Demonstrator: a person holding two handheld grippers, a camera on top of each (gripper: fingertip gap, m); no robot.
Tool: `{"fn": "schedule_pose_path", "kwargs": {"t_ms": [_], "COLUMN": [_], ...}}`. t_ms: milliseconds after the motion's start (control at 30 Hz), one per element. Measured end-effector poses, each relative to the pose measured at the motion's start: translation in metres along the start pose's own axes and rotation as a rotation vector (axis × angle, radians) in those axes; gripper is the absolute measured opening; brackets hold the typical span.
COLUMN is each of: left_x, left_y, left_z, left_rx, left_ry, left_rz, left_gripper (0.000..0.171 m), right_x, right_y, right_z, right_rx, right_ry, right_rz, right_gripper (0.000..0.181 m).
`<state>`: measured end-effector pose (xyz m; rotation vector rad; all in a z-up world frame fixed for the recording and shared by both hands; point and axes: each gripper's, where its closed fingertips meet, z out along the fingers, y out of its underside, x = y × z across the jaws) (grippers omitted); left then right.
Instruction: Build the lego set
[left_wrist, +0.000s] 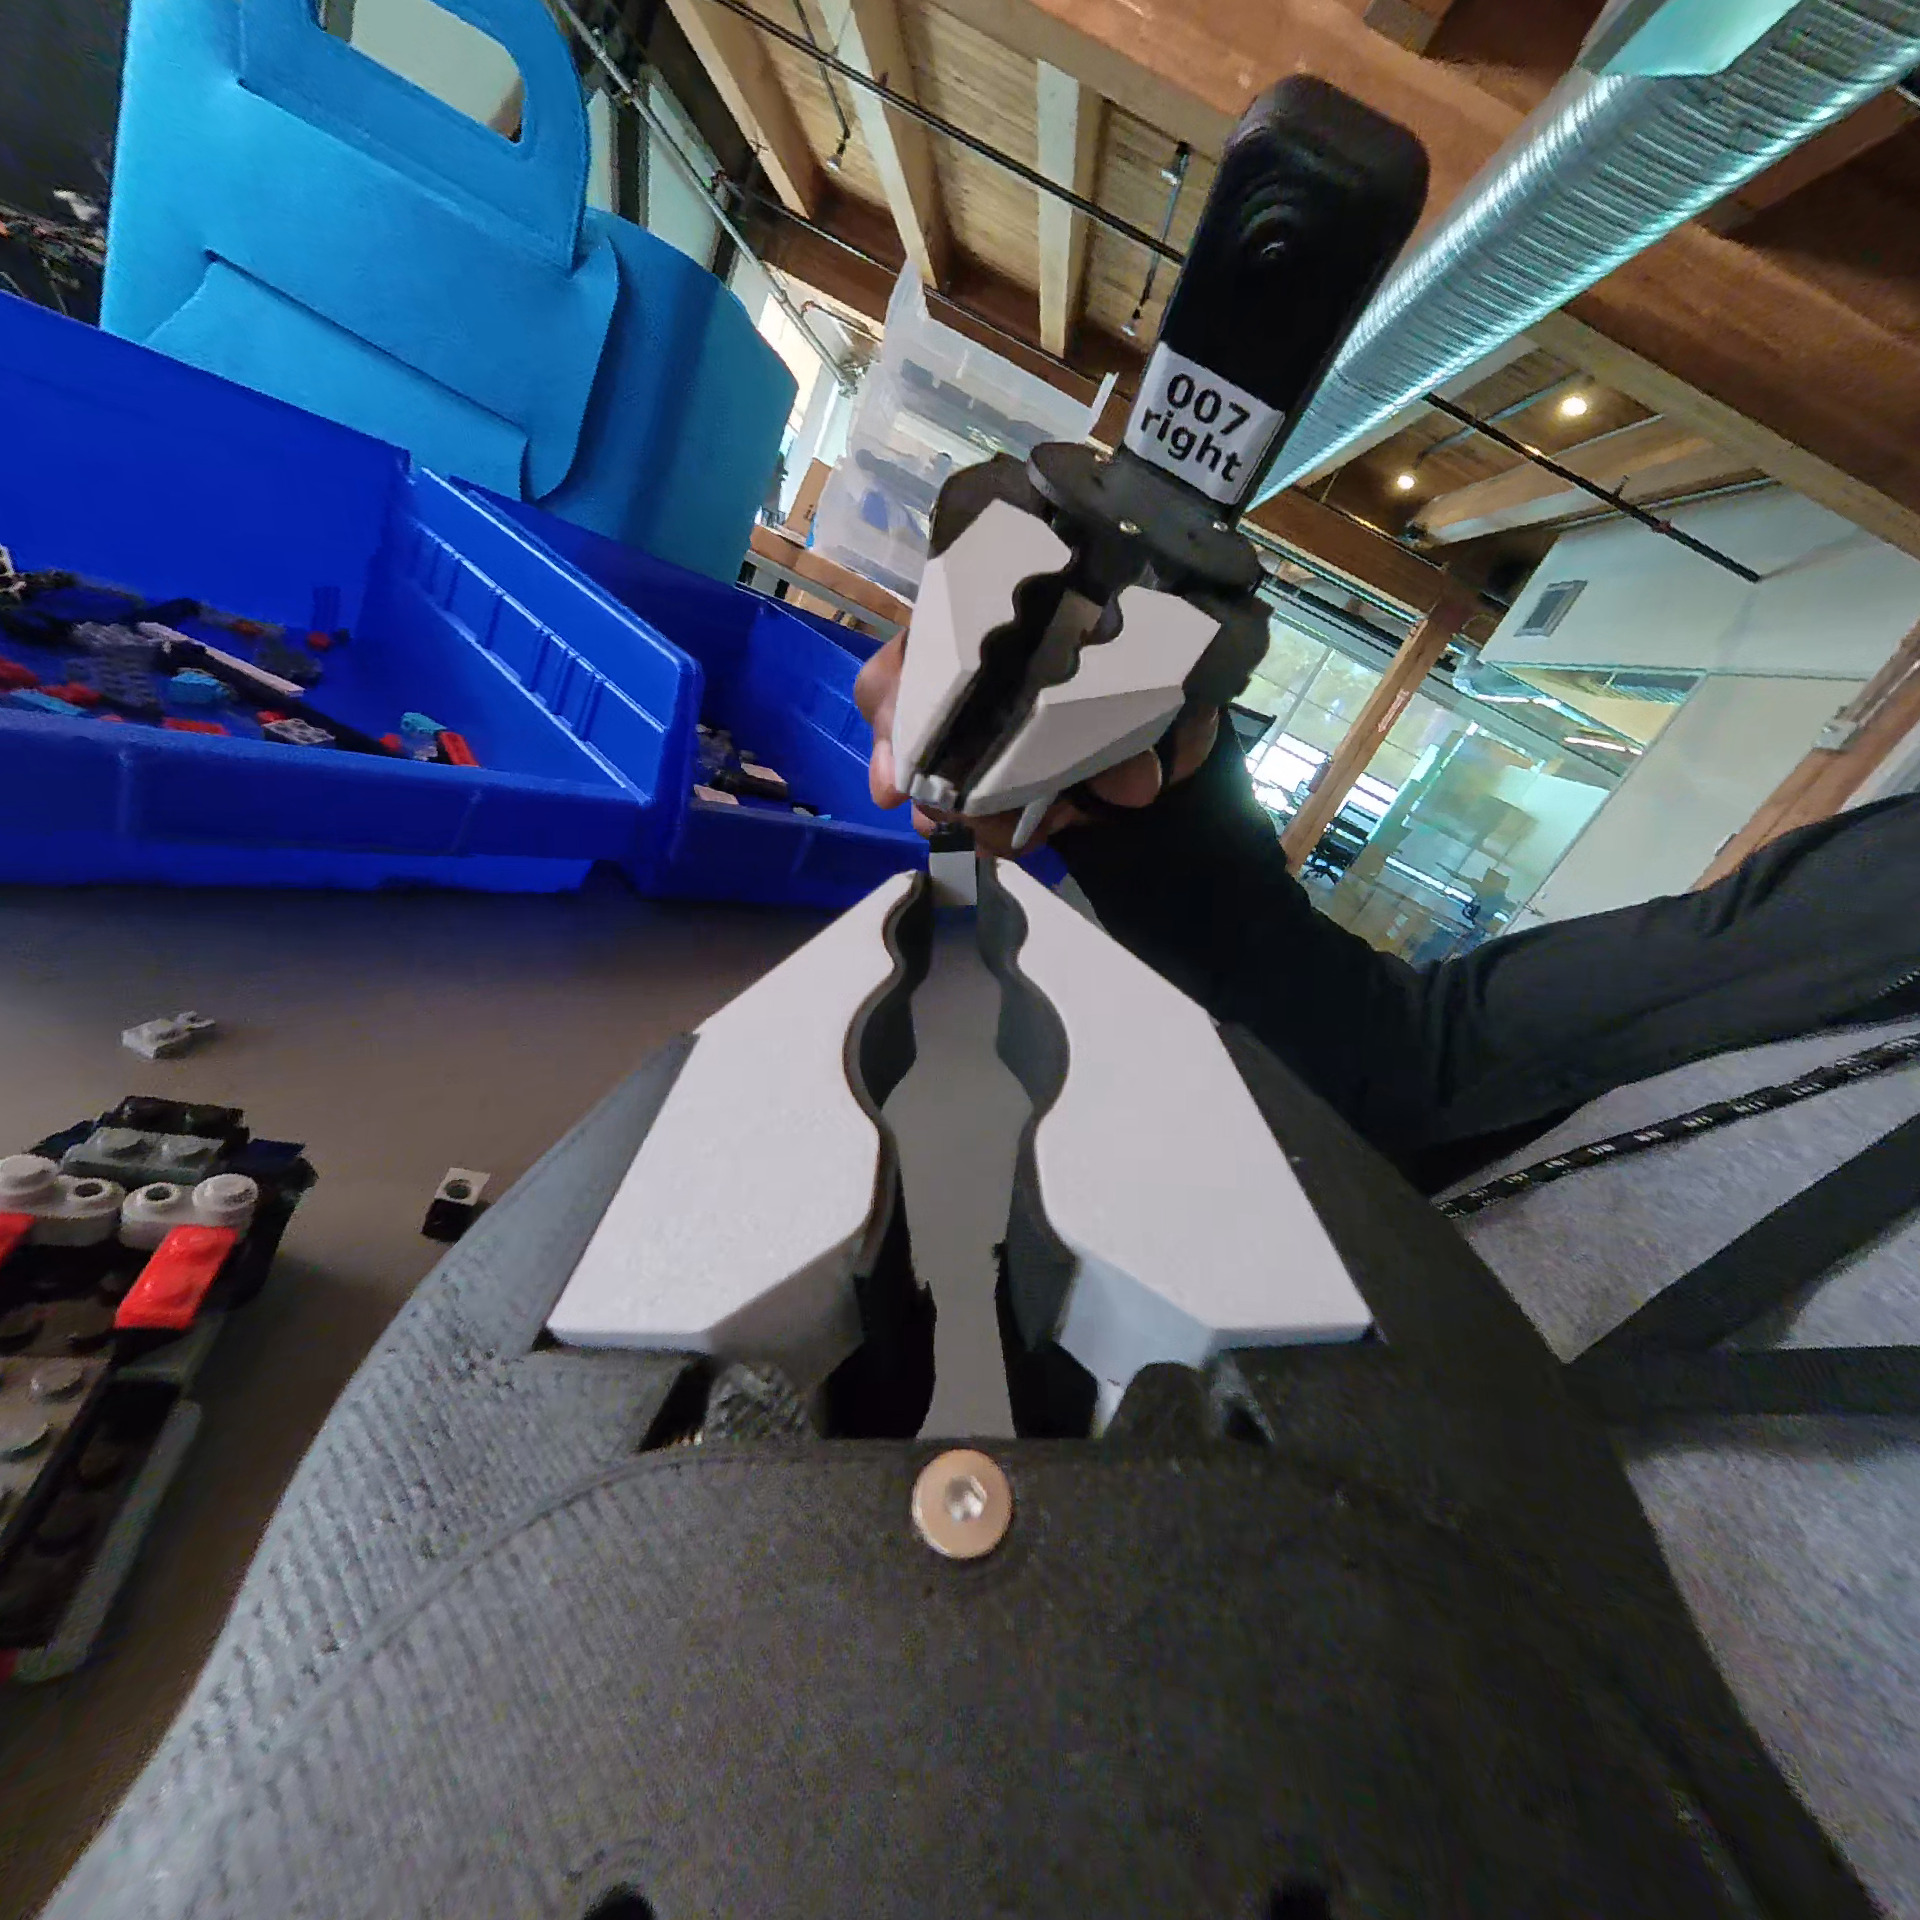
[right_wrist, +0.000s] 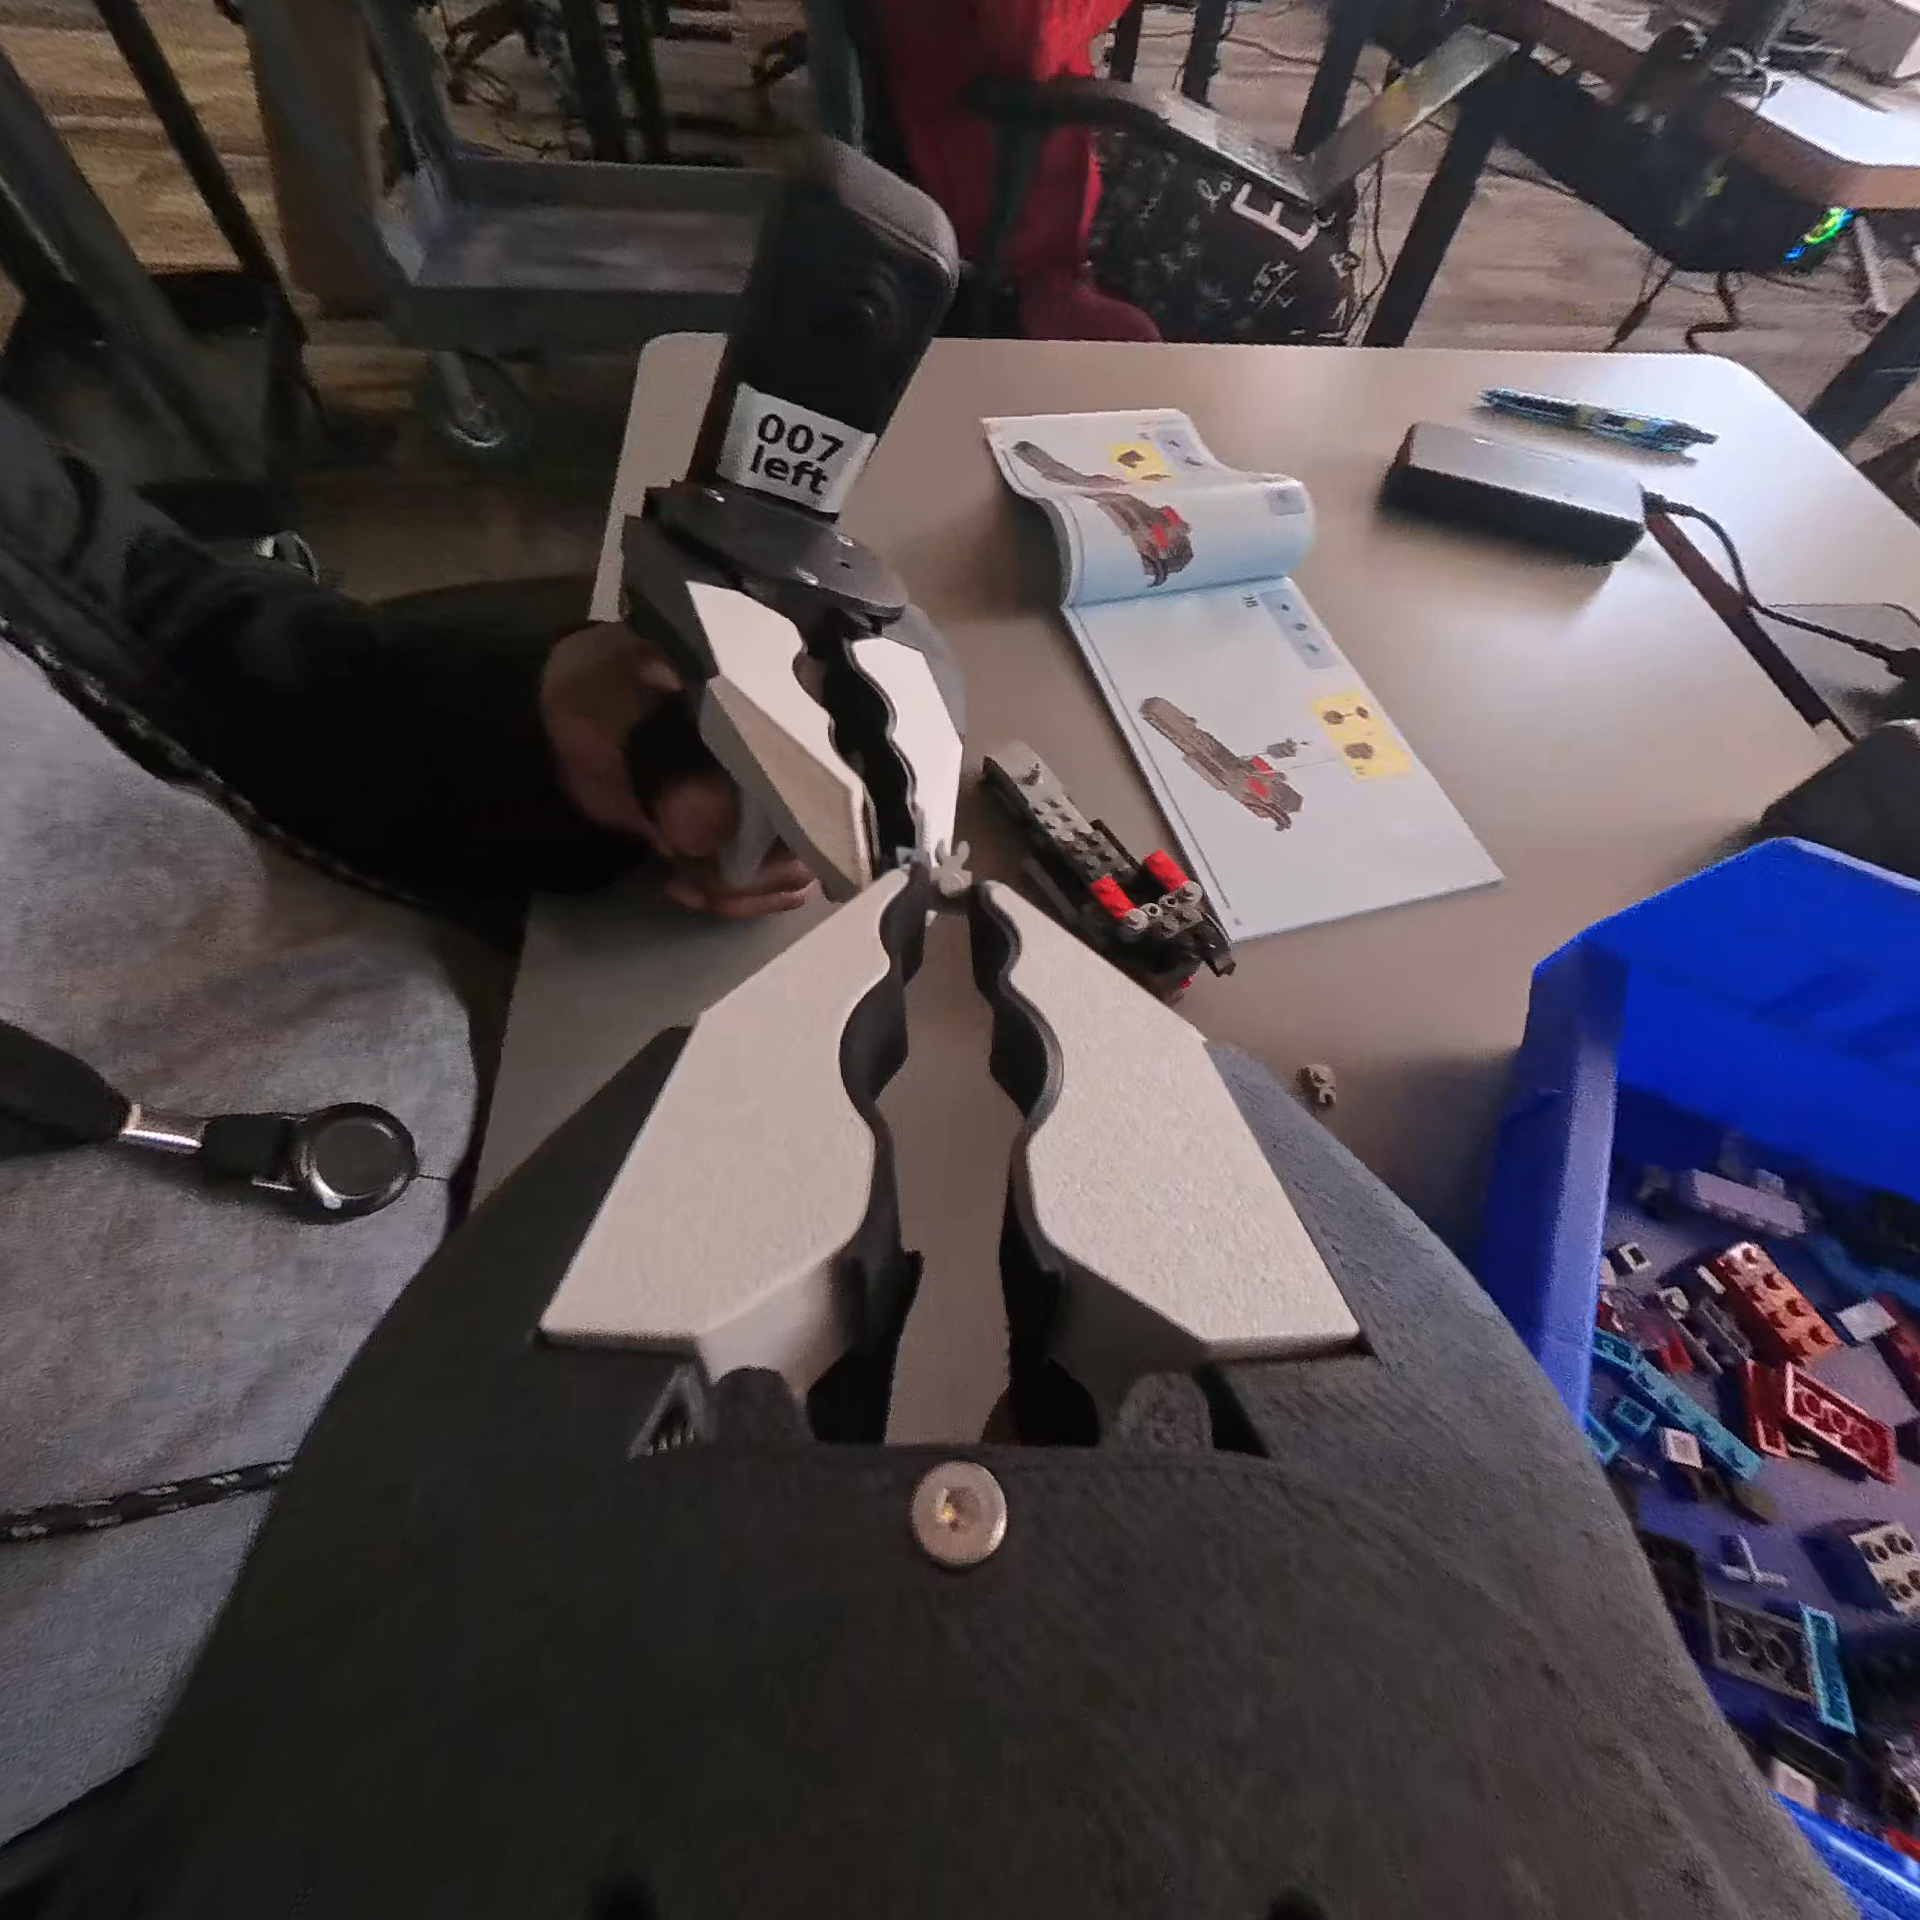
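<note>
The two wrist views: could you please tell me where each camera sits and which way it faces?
Left wrist view: on the left hand-held gripper, tilted up past blue bins to the ceiling; sleeve shows.
Right wrist view: on the right hand-held gripper, looking down at the table, model and booklet; hand shows.
Shared: both grippers meeting at a small grey piece.

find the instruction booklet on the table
In the right wrist view, the open instruction booklet lies on the grey table, right of the partly built lego model.

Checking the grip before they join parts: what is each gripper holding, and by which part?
Right gripper pinches a small grey piece at its fingertips; left gripper pinches a pale piece. Which part, too small to tell.
</note>
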<state>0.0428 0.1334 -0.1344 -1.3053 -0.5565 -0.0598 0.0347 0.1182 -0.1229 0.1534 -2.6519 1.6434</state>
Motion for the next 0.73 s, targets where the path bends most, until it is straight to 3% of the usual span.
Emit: {"fn": "schedule_pose_path", "kwargs": {"t_ms": [733], "left_x": [0.016], "left_y": [0.006], "left_z": [0.005], "left_rx": [-0.036], "left_ry": [0.04], "left_rz": [0.134], "left_gripper": [0.009], "right_x": [-0.021], "right_y": [-0.005], "right_z": [-0.004], "right_rx": [0.025], "right_ry": [-0.107], "right_rz": [0.012], "right_gripper": [0.009]}}
